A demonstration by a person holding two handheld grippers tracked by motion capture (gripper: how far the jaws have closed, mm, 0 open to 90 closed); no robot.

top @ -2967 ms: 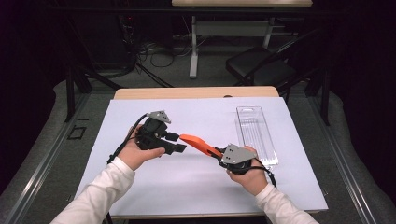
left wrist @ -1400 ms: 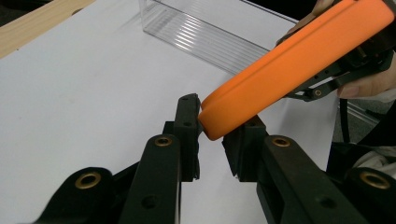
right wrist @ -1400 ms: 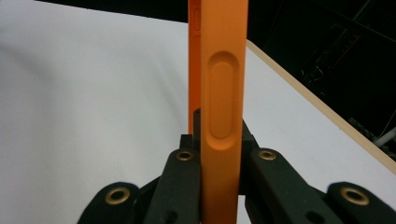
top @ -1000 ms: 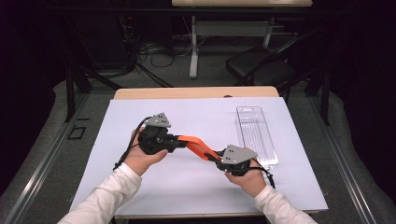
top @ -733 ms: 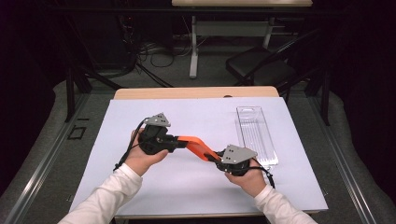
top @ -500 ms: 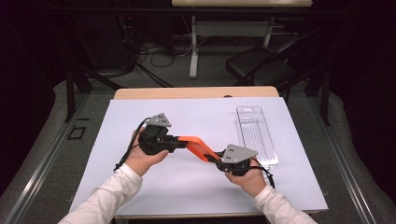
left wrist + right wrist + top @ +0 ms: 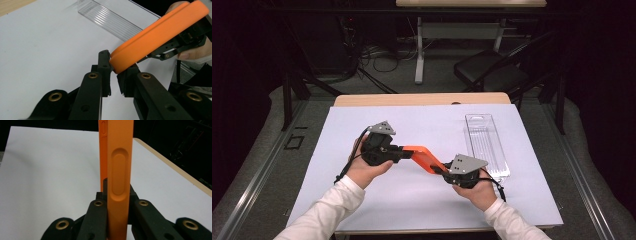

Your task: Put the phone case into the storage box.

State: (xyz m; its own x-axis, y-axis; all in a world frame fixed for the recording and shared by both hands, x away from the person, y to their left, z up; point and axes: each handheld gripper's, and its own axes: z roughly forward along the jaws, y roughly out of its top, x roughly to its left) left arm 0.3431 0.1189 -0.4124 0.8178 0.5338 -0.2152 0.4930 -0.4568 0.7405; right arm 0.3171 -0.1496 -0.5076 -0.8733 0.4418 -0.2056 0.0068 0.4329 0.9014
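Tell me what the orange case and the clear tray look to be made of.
Orange case: probably silicone or soft matte plastic; even colour, no glare, rounded edges, a moulded button bump. Clear tray: likely thin, glossy, rigid plastic; see-through, with ribbed lines that catch the light. Touch alone would settle either.

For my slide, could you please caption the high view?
Two hand-held grippers, left and right, clamp opposite ends of an orange silicone phone case beside a clear plastic tray.

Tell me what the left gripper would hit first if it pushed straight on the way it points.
The orange case already clamped in its jaws; beyond that, probably the right gripper holding the other end.
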